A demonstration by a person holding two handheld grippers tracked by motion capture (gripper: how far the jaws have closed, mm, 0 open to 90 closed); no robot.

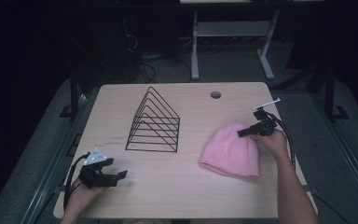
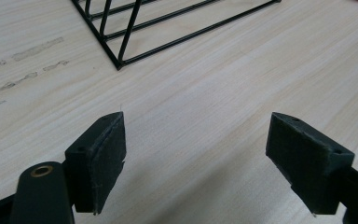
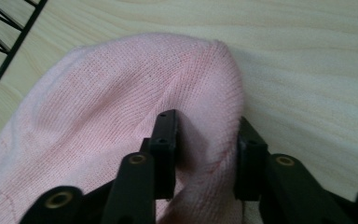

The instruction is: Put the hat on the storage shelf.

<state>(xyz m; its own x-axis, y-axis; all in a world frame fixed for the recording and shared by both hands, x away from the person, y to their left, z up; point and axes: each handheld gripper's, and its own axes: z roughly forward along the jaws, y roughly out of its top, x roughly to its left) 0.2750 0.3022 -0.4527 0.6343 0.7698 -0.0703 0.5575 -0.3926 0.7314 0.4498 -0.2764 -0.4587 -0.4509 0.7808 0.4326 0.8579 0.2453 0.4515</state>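
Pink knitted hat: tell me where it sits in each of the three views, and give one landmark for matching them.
High view: the pink knitted hat lies right of centre on the table, its far edge at the right gripper.
Left gripper view: not in it.
Right gripper view: the hat covers the centre and left, a fold between the jaws.
Shared landmark: the black wire rack.

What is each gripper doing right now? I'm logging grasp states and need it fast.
Left gripper: open, jaws wide apart above the bare table, holding nothing.
Right gripper: jaws closed on a fold of the pink beanie.
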